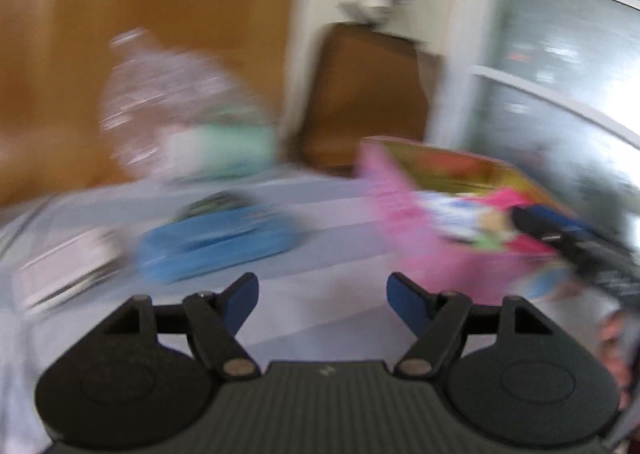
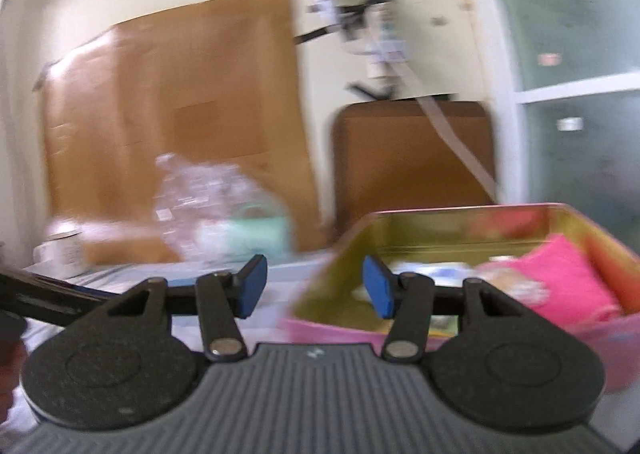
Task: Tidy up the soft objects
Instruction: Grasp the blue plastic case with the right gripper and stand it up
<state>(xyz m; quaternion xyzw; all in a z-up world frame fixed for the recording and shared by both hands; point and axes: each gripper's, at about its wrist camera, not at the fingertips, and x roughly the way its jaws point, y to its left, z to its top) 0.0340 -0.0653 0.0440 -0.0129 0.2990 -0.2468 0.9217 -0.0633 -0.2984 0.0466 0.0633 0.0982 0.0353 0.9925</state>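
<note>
Hovering over the table, left gripper and right gripper both had fingers spread, holding nothing; pink soft item sat inside the tin box (blurry), blue pouch lay on the table

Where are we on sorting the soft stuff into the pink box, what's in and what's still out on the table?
Done: a pink cloth and a printed item beside it lie in the pink box. In hand: nothing; the left tool and right tool are both open and empty. Left: the blue pouch still lies on the table, outside the box.
</note>
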